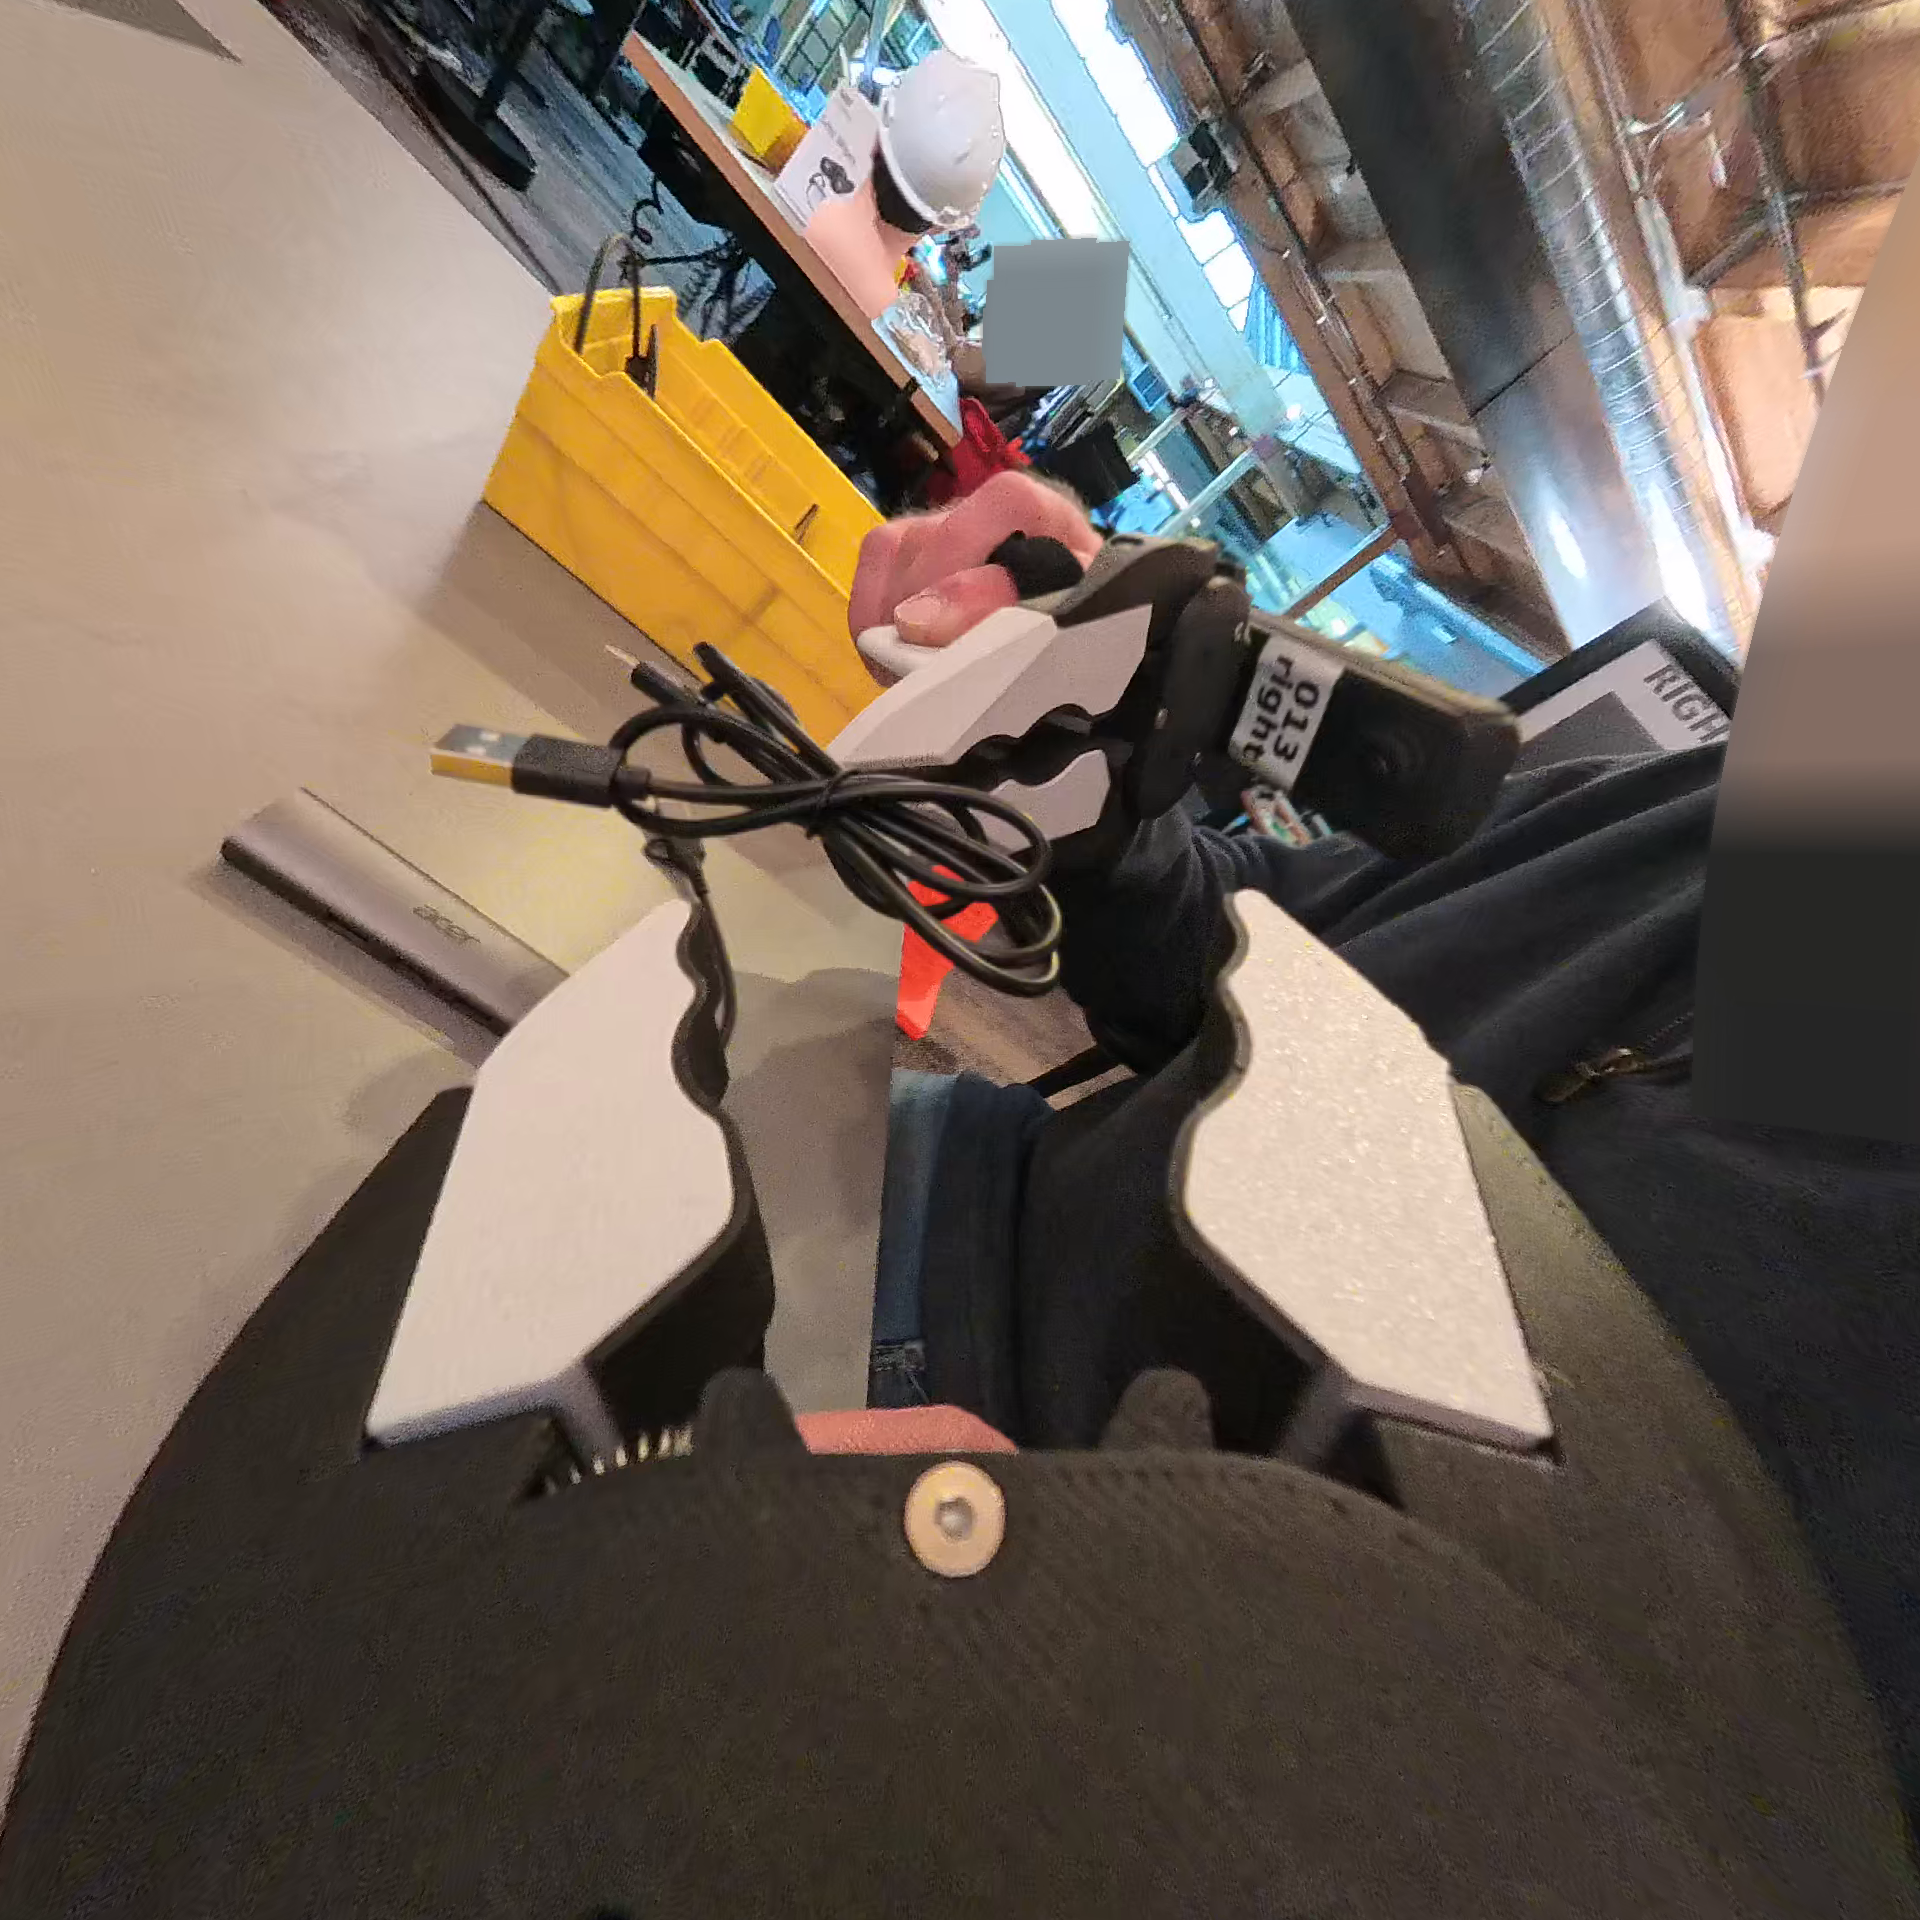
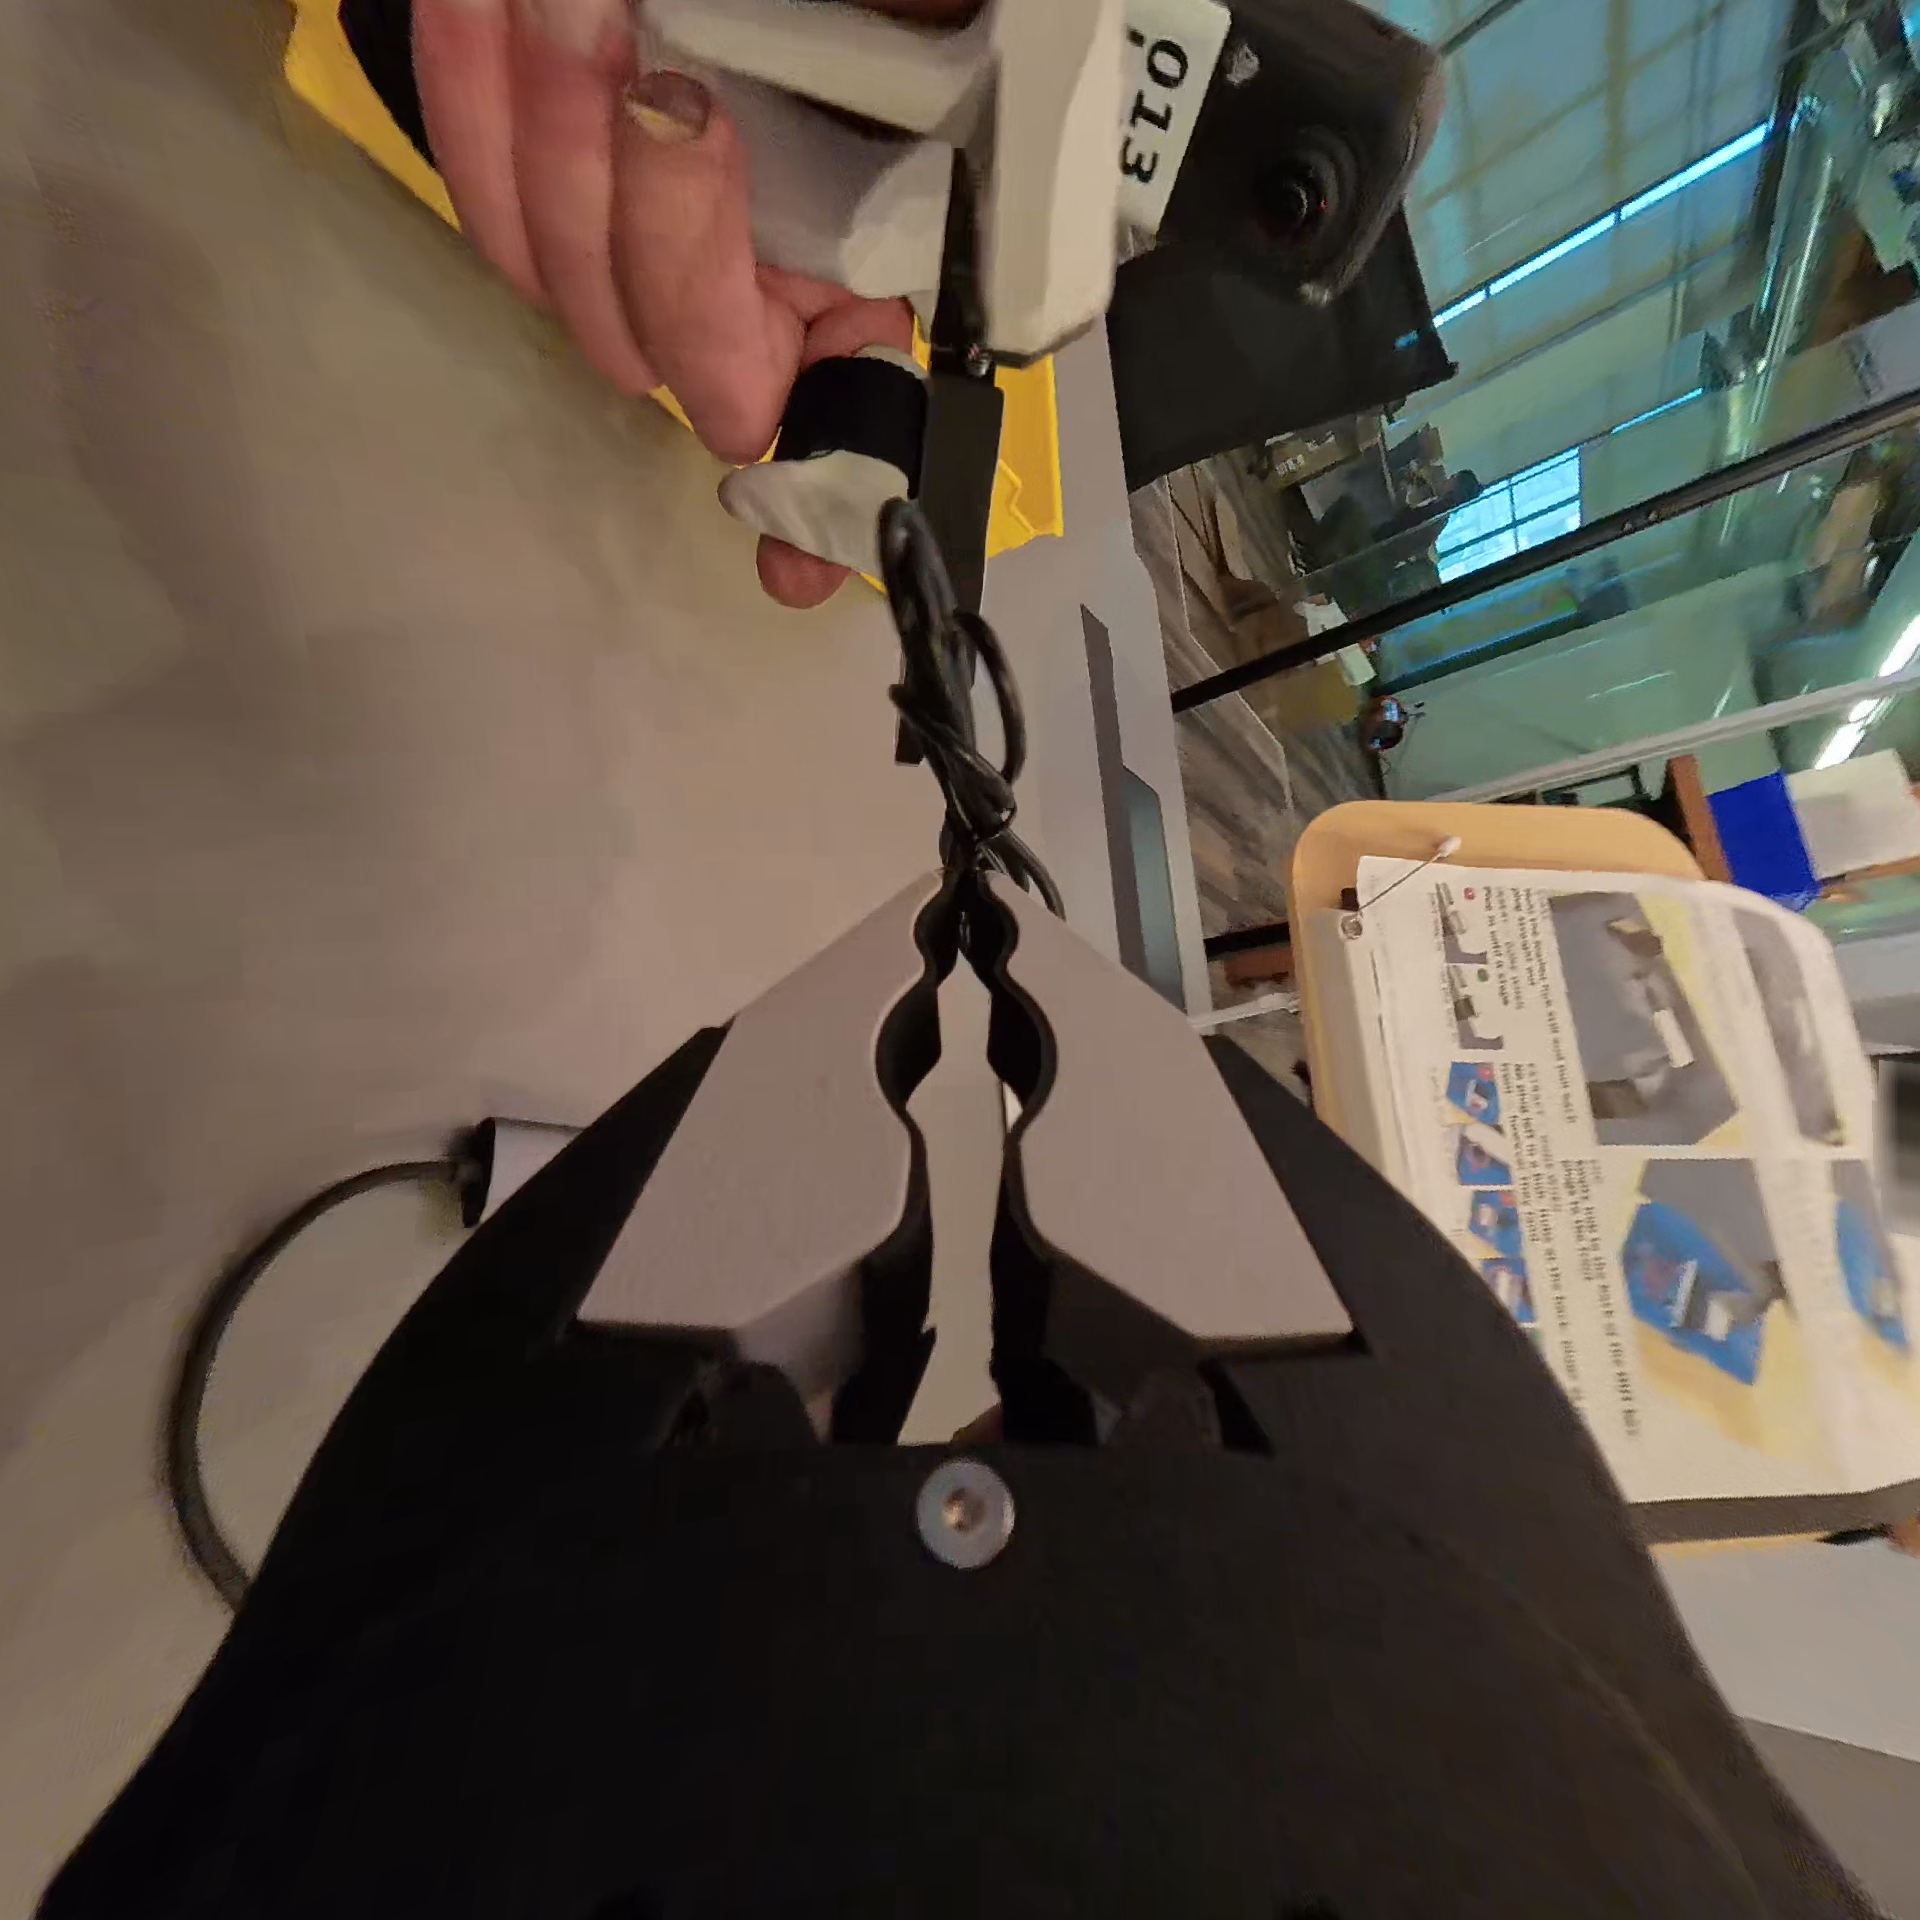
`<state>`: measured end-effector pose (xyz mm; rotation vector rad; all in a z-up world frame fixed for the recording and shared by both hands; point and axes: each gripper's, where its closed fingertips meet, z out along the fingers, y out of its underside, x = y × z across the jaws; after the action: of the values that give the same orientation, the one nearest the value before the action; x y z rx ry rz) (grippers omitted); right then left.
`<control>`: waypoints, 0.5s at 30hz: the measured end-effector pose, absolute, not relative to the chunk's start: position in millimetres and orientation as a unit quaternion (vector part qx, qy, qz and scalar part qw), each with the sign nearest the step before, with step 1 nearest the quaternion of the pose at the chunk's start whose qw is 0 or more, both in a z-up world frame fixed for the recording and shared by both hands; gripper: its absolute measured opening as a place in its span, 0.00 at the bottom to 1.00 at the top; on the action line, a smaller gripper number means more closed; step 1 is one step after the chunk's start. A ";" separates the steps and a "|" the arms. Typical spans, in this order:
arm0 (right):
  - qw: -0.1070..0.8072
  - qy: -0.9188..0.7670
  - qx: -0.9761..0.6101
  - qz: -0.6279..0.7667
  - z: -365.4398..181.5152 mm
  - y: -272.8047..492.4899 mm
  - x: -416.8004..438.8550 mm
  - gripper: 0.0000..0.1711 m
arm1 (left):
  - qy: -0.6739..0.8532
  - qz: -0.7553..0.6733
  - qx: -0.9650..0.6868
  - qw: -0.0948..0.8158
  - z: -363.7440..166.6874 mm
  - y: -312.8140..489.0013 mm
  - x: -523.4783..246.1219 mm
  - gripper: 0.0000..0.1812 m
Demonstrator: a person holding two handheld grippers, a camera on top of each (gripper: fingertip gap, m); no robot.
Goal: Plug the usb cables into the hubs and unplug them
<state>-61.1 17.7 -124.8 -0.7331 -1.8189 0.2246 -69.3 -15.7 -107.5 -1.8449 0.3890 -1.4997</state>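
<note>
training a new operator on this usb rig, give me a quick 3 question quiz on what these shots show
1. True or false: the left tool is shut on the black usb cable.
2. What holds the coiled cable off the table? A) the right tool B) the yellow bin C) the left tool
3. Fill in: in the left wrist view, the flat grey thing lying on the table under the cable's metal plug is a ____.

Key
1. False: its jaws stand wide open.
2. A: its jaws are closed on the bundle.
3. hub
</note>
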 end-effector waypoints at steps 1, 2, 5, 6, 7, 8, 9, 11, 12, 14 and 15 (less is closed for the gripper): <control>0.553 -0.773 -0.300 0.084 -125.8 16.2 -61.5 0.00 | 0.144 -0.593 -0.709 0.354 -107.3 -15.8 -69.7 0.49; 0.553 -0.777 -0.290 0.075 -127.2 13.7 -62.3 0.00 | 0.142 -0.597 -0.707 0.353 -107.9 -15.4 -69.3 0.47; 0.554 -0.786 -0.270 0.055 -130.1 7.5 -65.8 0.00 | 0.160 -0.576 -0.721 0.352 -115.8 -14.7 -61.8 0.38; 0.553 -0.788 -0.266 0.052 -130.9 5.9 -66.9 0.00 | 0.163 -0.566 -0.727 0.353 -118.4 -13.9 -58.8 0.33; 0.553 -0.788 -0.265 0.052 -131.2 5.2 -67.7 0.00 | 0.170 -0.558 -0.732 0.353 -121.1 -14.0 -56.0 0.27; 0.552 -0.787 -0.270 0.059 -130.9 5.0 -68.1 0.00 | 0.174 -0.545 -0.737 0.360 -124.0 -12.7 -55.4 0.25; 0.549 -0.785 -0.277 0.073 -130.5 4.4 -67.9 0.00 | 0.178 -0.528 -0.742 0.372 -126.9 -10.9 -56.7 0.19; 0.537 -0.782 -0.298 0.107 -131.0 3.1 -68.1 0.00 | 0.187 -0.497 -0.752 0.391 -130.8 -7.6 -59.4 0.13; 0.527 -0.778 -0.317 0.131 -131.6 3.0 -68.6 0.00 | 0.198 -0.470 -0.758 0.405 -132.4 -5.6 -60.9 0.11; 0.503 -0.767 -0.356 0.179 -132.3 3.1 -69.2 0.00 | 0.247 -0.388 -0.769 0.445 -135.3 -2.5 -63.6 0.10; 0.483 -0.759 -0.382 0.212 -133.0 2.8 -69.5 0.00 | 0.266 -0.350 -0.773 0.458 -136.2 -0.9 -65.4 0.09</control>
<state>-69.5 2.8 -133.0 -0.9318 -1.8482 0.5171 -65.4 -0.9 -136.2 -1.9042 0.6544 -0.8626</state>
